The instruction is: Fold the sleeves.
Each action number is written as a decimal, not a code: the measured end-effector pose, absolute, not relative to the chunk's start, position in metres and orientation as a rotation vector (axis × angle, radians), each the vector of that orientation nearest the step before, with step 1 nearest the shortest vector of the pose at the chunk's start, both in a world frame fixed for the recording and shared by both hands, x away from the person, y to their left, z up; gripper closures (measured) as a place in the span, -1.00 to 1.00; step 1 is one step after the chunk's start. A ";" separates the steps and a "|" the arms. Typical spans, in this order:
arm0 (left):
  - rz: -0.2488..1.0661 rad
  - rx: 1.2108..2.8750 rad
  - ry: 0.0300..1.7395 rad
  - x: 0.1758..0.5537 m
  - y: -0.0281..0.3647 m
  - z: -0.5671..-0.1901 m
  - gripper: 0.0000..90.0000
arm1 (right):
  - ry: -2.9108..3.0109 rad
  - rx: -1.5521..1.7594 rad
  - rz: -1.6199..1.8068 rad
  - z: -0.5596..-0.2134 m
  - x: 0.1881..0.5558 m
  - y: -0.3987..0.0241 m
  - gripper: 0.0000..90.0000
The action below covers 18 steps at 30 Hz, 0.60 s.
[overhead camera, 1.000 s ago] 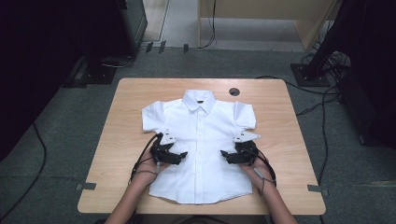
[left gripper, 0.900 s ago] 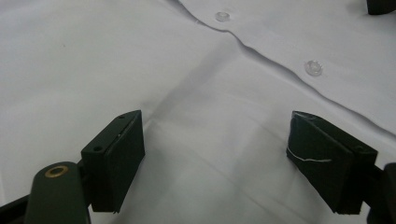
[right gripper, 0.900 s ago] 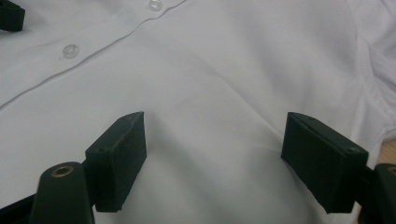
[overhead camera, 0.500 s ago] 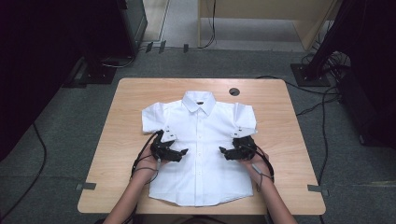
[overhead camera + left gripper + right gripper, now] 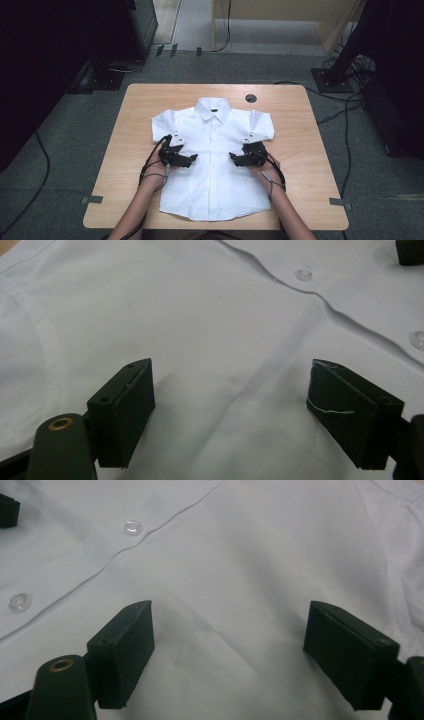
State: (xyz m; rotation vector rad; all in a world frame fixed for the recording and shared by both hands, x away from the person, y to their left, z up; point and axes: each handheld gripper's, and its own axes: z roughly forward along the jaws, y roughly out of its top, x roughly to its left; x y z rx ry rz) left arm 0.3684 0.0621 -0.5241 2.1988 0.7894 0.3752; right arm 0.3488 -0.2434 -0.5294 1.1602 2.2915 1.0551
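Left gripper view: left gripper (image 5: 230,420) gaping wide, nothing pinched, hovering over smooth white cloth beside the button strip. Right gripper (image 5: 227,655) likewise hanging open and empty on the other side of the buttons (image 5: 133,527). Shirt (image 5: 215,165) lying flat, face up, buttoned, collar pointing away, in the middle of the wooden table (image 5: 135,125). Probably best pressing lightly and sweeping outward evenly, avoiding bunching that thin woven cotton. Crisp seams, small clear round buttons, matte black blocky jaws.

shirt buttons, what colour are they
Clear, see-through plastic buttons on the white short-sleeved shirt; the right gripper view shows them best.
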 end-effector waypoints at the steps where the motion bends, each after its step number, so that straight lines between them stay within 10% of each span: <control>1: 0.368 2.196 0.792 0.369 0.063 -0.524 -0.57 | 2.296 1.169 1.063 -0.529 0.350 -0.244 -0.56; 18: 0.371 2.190 0.813 0.363 0.062 -0.525 -0.58 | 2.305 1.151 1.061 -0.530 0.345 -0.244 -0.58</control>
